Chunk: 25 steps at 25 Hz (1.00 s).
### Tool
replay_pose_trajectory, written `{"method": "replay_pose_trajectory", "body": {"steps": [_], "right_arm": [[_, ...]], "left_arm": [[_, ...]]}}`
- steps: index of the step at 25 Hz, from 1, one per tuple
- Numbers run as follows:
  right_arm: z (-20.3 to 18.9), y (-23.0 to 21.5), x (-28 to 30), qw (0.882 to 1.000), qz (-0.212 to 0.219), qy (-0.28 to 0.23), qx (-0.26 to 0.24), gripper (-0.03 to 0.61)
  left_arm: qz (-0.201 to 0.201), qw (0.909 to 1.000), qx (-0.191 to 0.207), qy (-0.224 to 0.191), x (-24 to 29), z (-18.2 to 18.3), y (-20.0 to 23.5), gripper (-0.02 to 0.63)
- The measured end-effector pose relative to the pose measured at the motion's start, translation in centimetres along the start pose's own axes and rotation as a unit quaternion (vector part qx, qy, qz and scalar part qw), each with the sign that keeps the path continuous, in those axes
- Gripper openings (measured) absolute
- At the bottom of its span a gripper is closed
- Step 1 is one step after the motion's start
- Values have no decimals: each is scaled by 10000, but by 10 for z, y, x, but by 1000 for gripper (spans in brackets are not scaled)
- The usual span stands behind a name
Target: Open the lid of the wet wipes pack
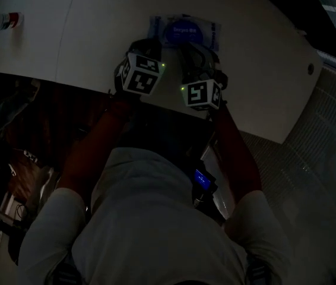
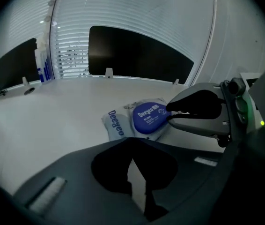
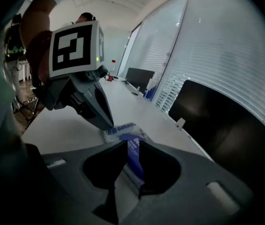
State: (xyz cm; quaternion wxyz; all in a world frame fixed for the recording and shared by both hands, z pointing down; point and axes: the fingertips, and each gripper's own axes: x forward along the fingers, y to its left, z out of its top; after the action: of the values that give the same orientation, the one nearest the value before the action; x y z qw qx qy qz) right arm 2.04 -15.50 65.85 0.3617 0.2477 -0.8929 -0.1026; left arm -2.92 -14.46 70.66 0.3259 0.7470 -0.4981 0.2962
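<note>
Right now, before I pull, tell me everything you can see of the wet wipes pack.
The wet wipes pack is a pale, soft pouch printed Deeyeo, lying flat on the white table. Its rounded blue lid looks closed. The left gripper rests its closed fingers on the printed end; the right gripper pinches the lid's edge with its fingers.

CLEAR: bare table (image 1: 67, 34) left of wet wipes pack (image 1: 186, 31) | BLOCKED: left gripper (image 3: 105, 124), right gripper (image 2: 171, 115) on pack; dark screen (image 2: 137, 55) behind
</note>
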Motion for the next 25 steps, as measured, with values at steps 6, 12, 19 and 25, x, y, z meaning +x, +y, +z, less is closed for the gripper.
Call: {"method": "replay_pose_trajectory", "body": {"steps": [6,12,19,25], "right_arm": [[-14,9,15,9977,18,149,-659,84],[-18,16,23,9939,102,197,-1079,90],[1,6,14,9926,6,-12,-1217,103],[33,-22,16,9953,-253,-330,-877,100]], "left_arm": [[5,9995,167,261,15,-8,3,3],[-85,9979,428,481,18,-14,0,3],[-115,9976,473,501,19,-15,-1,3],[-181,9980,421,446,19,-16,1,3]]}}
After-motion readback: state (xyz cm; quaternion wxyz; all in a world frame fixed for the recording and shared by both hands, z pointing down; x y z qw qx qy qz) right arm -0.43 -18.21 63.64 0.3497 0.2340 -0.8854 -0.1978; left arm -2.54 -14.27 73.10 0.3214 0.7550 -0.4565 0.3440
